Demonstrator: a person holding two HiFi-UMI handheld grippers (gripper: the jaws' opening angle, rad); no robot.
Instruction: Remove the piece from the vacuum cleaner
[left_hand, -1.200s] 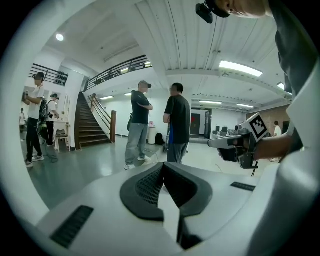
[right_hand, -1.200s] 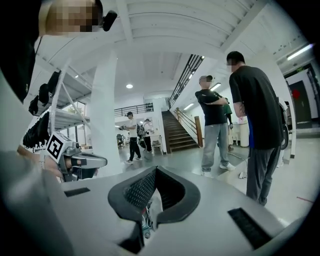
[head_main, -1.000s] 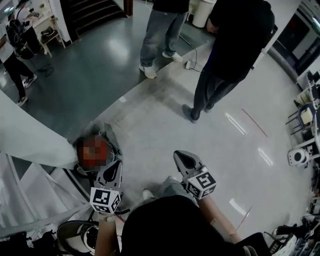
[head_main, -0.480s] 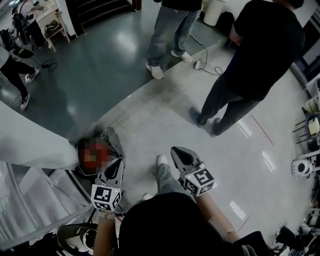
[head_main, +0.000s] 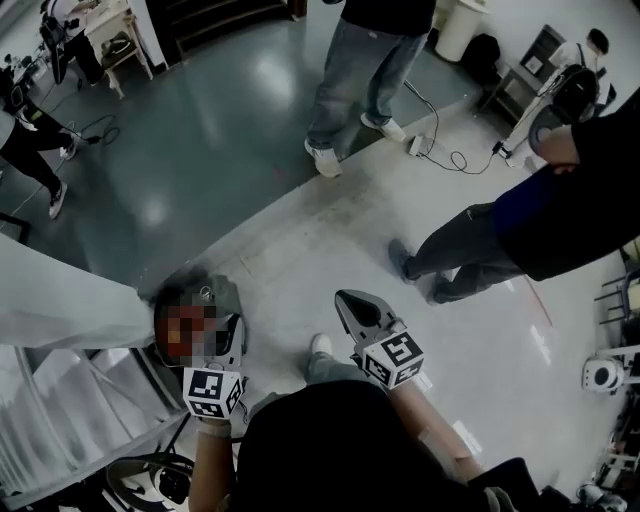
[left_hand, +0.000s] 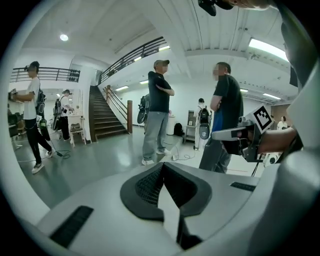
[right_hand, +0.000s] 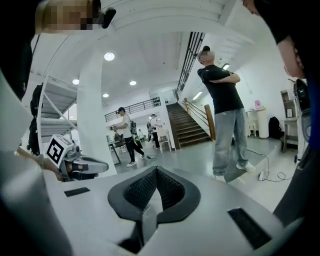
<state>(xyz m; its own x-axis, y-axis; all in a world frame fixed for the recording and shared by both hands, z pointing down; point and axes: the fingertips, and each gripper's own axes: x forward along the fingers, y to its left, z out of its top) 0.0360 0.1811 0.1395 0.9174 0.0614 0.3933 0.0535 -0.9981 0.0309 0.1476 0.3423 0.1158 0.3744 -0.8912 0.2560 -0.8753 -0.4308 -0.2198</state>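
Both grippers are held in the air over the floor, pointing forward with nothing in them. In the head view my left gripper (head_main: 229, 338) is shut, next to a grey bag on the floor. My right gripper (head_main: 350, 303) is shut as well. In the left gripper view the jaws (left_hand: 162, 166) meet with nothing between them, and the right gripper (left_hand: 235, 134) shows at the right. The right gripper view shows closed pads (right_hand: 156, 171) and the left gripper (right_hand: 82, 165) at the left. A dark round machine (head_main: 160, 478) lies at the bottom left, partly hidden; I cannot tell what it is.
A person in jeans (head_main: 360, 80) stands ahead. Another in dark clothes (head_main: 520, 220) stands at the right. A cable with a power strip (head_main: 418, 146) lies on the floor between them. A white slanted structure (head_main: 60, 400) fills the left. A staircase (left_hand: 102, 117) rises beyond.
The view has swung, so the person in dark clothes now sits further right. Both grippers stay shut and have crept slightly up the frame. My foot has stepped forward.
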